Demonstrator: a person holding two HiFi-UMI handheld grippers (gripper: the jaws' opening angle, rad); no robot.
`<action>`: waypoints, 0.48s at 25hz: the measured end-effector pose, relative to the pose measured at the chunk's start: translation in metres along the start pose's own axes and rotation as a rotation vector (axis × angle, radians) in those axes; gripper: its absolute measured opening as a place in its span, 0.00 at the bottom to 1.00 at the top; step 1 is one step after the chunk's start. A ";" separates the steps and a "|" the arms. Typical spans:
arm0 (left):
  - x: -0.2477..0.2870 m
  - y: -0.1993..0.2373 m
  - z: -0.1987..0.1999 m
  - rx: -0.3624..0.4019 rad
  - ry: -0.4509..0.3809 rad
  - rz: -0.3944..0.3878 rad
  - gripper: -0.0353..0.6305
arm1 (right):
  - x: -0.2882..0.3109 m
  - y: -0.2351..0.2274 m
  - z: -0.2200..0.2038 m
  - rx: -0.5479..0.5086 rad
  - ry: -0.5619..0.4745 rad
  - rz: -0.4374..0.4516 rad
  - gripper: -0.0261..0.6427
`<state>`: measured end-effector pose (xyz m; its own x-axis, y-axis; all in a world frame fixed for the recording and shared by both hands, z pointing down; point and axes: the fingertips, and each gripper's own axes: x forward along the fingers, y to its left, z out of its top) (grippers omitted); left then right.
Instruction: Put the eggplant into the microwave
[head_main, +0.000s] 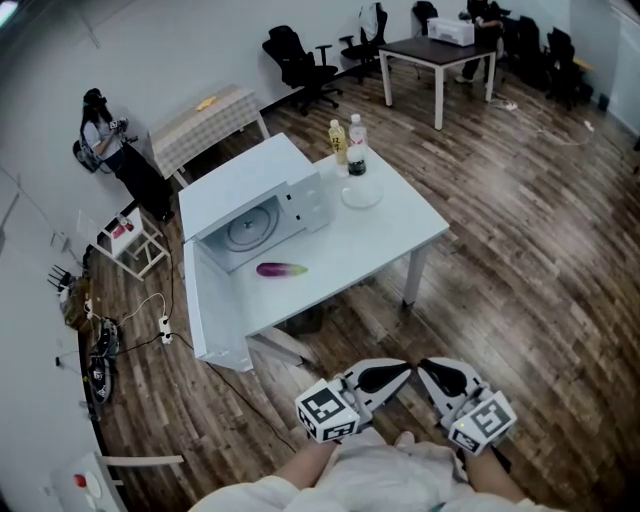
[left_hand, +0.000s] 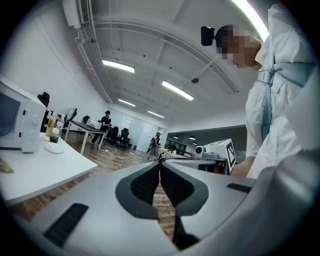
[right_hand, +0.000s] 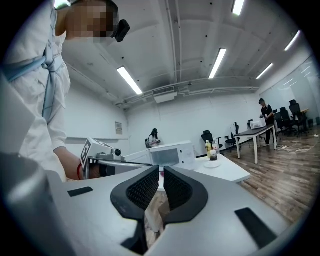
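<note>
Purple, elongated eggplant (head_main: 282, 269) lies on the white rectangular surface (head_main: 385, 235), just outside the mouth of the white microwave (head_main: 245, 180), whose door (head_main: 215, 310) stands swung open. Left gripper (left_hand: 159, 165) has its jaws pressed together with nothing between them. Right gripper (right_hand: 161, 170) has its jaws drawn in to a thin slit, also empty; both are held level near the person's body, well apart from the surface.

The eggplant (head_main: 281, 269), purple with what looks like a green stem end, lies flat on the white surface (head_main: 385, 235), just before the white microwave (head_main: 240, 180), its door (head_main: 215, 310) wide open.
</note>
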<state>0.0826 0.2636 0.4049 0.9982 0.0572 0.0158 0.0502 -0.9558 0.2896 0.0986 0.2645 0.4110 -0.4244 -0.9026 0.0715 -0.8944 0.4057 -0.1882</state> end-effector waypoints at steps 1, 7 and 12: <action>-0.003 0.008 0.003 -0.007 0.002 0.010 0.06 | 0.008 -0.001 0.000 0.004 0.005 0.008 0.10; -0.020 0.060 0.015 -0.024 -0.019 0.033 0.06 | 0.062 -0.011 0.002 0.016 0.030 0.035 0.10; -0.032 0.103 0.025 -0.028 -0.023 0.058 0.06 | 0.107 -0.021 0.000 0.026 0.056 0.059 0.10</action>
<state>0.0567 0.1559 0.4106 0.9999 -0.0052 0.0111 -0.0084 -0.9490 0.3153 0.0713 0.1592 0.4226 -0.4842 -0.8675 0.1141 -0.8639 0.4534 -0.2194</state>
